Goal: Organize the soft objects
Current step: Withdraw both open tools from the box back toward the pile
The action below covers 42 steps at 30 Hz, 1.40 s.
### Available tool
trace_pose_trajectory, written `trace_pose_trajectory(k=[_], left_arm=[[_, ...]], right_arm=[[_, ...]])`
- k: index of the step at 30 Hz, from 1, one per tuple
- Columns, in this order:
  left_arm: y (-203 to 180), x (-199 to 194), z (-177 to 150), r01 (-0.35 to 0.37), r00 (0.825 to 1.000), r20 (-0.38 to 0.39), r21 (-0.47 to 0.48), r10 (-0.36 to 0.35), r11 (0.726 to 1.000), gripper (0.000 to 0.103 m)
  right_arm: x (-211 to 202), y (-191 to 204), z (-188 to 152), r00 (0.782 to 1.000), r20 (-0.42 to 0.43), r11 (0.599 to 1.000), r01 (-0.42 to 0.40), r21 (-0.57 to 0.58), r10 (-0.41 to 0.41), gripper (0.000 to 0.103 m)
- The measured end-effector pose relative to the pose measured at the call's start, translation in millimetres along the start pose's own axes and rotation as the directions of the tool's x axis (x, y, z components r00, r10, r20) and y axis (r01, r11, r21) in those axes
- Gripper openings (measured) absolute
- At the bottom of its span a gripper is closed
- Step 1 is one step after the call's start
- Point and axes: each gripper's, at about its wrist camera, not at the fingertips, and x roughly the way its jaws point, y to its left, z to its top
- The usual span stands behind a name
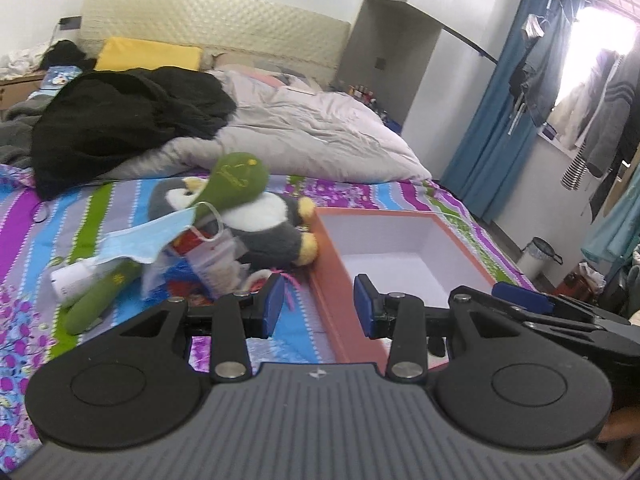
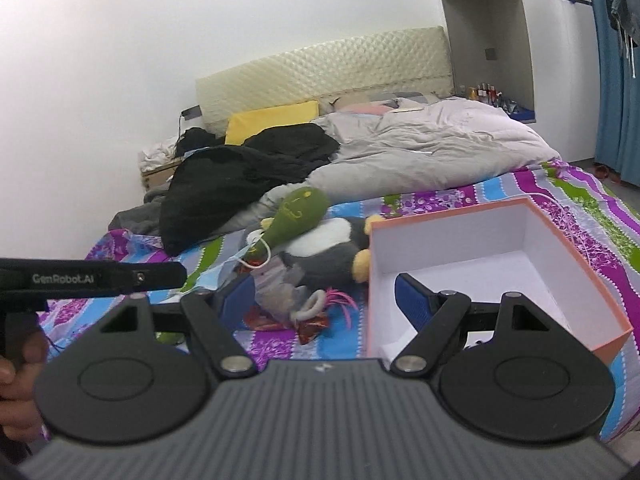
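Left wrist view: left gripper (image 1: 320, 306), blue pads parted, nothing between them. Beyond its left finger lie a grey-and-white plush penguin (image 1: 260, 224), green plush club (image 1: 236, 180) and pale blue face mask (image 1: 144, 240); the orange, white-lined cardboard box (image 1: 340, 280) sits ahead right.

Right wrist view: right gripper (image 2: 326, 304), jaws wide, empty. "GenRobot.AI" is printed on the left gripper's side. The penguin lies ahead, touching the box.

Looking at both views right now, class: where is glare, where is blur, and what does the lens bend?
Left wrist view: the window is blown out white, and the green plush toy is slightly smeared. Right wrist view: even light, no glare; the headboard bows and the box edges splay out.
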Motion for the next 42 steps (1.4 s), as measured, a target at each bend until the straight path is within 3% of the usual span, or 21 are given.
trace_pose_trajectory(k=[22, 33, 42], left_arm=[[41, -23, -63, -0.097, 0.995, -0.016, -0.107, 0.096, 0.99, 0.044], [52, -13, -92, -0.112, 0.992, -0.079, -0.139, 0.102, 0.984, 0.044], [76, 14, -94, -0.145, 0.984, -0.121, -0.147, 0.128, 0.978, 0.044]], right_arm=[[-5, 39, -65, 0.997, -0.077, 0.999, -0.001, -0.039, -0.002, 0.079], [0, 43, -98, 0.988, -0.153, 0.999, -0.008, -0.047, 0.0, 0.079], [25, 46, -107, 0.984, -0.179, 0.999, -0.008, -0.052, -0.002, 0.079]])
